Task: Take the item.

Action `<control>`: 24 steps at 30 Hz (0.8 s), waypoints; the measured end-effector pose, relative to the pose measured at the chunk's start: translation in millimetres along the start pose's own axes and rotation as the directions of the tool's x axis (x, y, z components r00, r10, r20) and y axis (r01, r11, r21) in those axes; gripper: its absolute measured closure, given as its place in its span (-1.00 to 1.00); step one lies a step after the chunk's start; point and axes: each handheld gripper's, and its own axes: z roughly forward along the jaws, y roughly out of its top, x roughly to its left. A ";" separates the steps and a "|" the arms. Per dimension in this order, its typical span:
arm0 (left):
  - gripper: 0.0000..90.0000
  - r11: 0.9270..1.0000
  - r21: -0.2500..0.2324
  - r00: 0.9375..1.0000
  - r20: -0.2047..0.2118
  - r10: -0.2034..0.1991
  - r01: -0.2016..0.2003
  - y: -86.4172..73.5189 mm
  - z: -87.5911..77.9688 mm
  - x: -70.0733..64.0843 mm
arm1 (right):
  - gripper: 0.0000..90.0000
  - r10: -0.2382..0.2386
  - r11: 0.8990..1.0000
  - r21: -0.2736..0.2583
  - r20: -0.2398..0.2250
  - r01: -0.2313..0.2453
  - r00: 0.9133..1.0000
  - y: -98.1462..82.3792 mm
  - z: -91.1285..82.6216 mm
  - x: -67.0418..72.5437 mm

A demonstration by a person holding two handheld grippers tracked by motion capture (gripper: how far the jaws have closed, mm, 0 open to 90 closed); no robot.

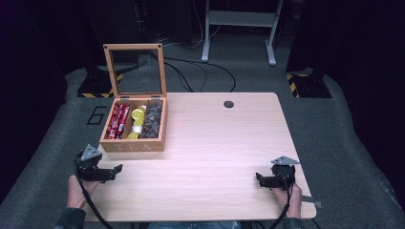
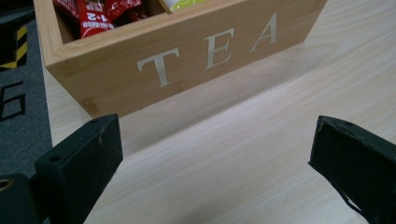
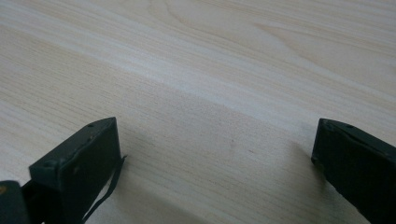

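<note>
- Near the table's (image 1: pixel 224 143) left edge, toward the far-left corner: wooden tea box (image 1: pixel 133 143), lid (image 1: pixel 135 69) standing upright, open.
- Compartments run front to back: red packets (image 1: pixel 118 120) left, yellow items (image 1: pixel 137 119) middle, dark pieces (image 1: pixel 153 119) right.
- Left gripper (image 1: pixel 114 170) sits at the near-left corner, jaws spread wide, holding nothing. Its own view shows the box's "TEA" face (image 2: pixel 210 46) straight ahead, just beyond the jaws.
- Right gripper (image 1: pixel 260 179) at the near-right corner, jaws equally wide, empty, bare wood ahead (image 3: pixel 210 93).
- Key relation: box lies directly forward of the left gripper, well apart from the right one. Left is clearly nearer.
- Judgement: next move is a left-hand reach forward and up over the front wall; the packets' long axis runs front to back.
</note>
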 end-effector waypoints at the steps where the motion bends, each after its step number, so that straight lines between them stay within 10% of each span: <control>1: -0.95 1.000 0.003 1.000 -0.001 0.002 -0.002 2.7 -0.8 0.5 | -0.99 0.001 1.000 0.000 0.000 -0.001 1.000 0.0 0.0 0.0; 24: -0.94 0.998 -0.040 0.999 -0.024 -0.041 0.040 51.3 6.8 24.7 | -0.99 0.000 1.000 0.000 0.000 0.000 1.000 0.0 0.0 0.0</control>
